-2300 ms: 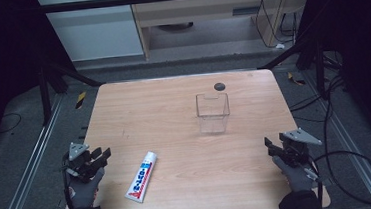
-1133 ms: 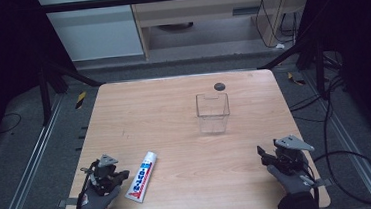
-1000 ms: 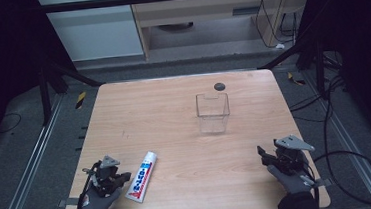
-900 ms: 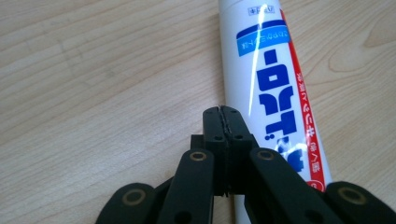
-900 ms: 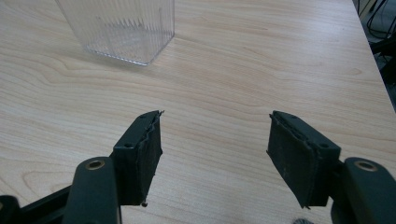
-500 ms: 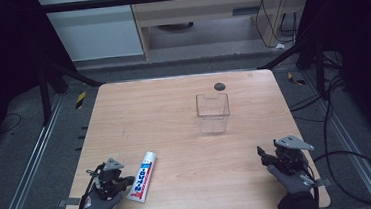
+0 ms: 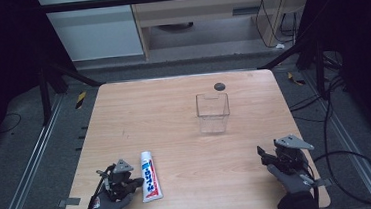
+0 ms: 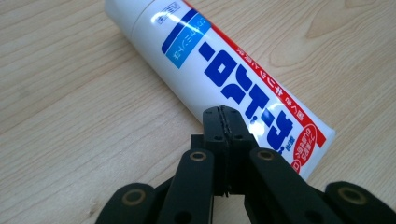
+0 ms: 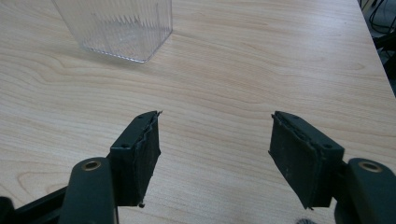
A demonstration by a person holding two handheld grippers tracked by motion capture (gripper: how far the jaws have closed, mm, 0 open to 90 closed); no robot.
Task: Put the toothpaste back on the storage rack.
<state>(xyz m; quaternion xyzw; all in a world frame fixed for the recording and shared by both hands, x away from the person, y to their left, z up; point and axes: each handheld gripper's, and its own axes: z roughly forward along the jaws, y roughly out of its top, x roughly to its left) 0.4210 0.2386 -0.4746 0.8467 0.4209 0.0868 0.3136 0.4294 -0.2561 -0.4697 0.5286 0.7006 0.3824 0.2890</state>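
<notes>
A white toothpaste tube [image 7: 149,176] with blue and red print lies flat near the table's front left. My left gripper [image 7: 137,181] is shut with nothing between its jaws. In the left gripper view its tips [image 8: 221,109] sit over the tube [image 8: 224,70] near the flat crimped end; I cannot tell whether they touch it. My right gripper [image 7: 264,156] rests low at the front right. Its jaws have just been opening and stand apart [image 9: 215,126] over bare wood, with nothing between them. A clear square container [image 7: 213,112] stands upright beyond the right gripper, toward the table's middle.
The wooden table [image 7: 164,116] has a small dark round disc [image 7: 218,86] near its far edge, behind the container [image 9: 116,28]. Dark frame rails and cables run along both sides of the table. A white cabinet stands behind it.
My left hand has moved right from the table's left edge until the gripper's tips reached the tube. The right hand has stayed in place over the last second.
</notes>
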